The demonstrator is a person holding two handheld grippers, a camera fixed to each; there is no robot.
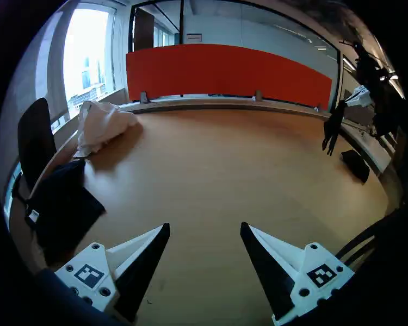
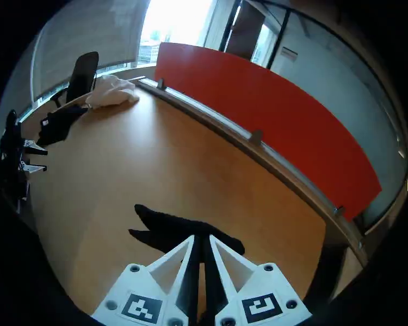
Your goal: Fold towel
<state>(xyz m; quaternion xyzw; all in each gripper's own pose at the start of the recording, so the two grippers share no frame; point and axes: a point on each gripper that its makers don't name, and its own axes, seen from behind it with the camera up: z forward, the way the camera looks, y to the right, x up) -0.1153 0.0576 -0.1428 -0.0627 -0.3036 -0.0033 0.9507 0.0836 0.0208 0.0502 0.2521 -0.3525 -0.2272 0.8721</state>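
In the left gripper view, the black chair (image 1: 34, 138) stands far to the left of the jaws, beyond the table's edge. A dark bundle (image 1: 62, 201) with a small pale tag lies on the wooden table (image 1: 215, 163) just left of the left finger. Farther ahead on that side, near the table's far edge, sits the white towel (image 1: 100, 125), crumpled in a heap and touched by neither gripper. The left gripper (image 1: 205, 231) hangs over bare wood with its jaws spread wide and nothing between them. Straight ahead, past the table, runs a red partition (image 1: 226, 70). Well ahead and to the right of the jaws, a black cloth (image 1: 332, 127) dangles above the table.

In the right gripper view, the same chair, bundle and white towel sit far ahead and to the left of the jaws, and the partition runs along the right. The right gripper (image 2: 202, 239) has its jaws drawn narrow — almost together — with the black cloth pinched between both fingers. The cloth spreads out just ahead and left of the fingertips.
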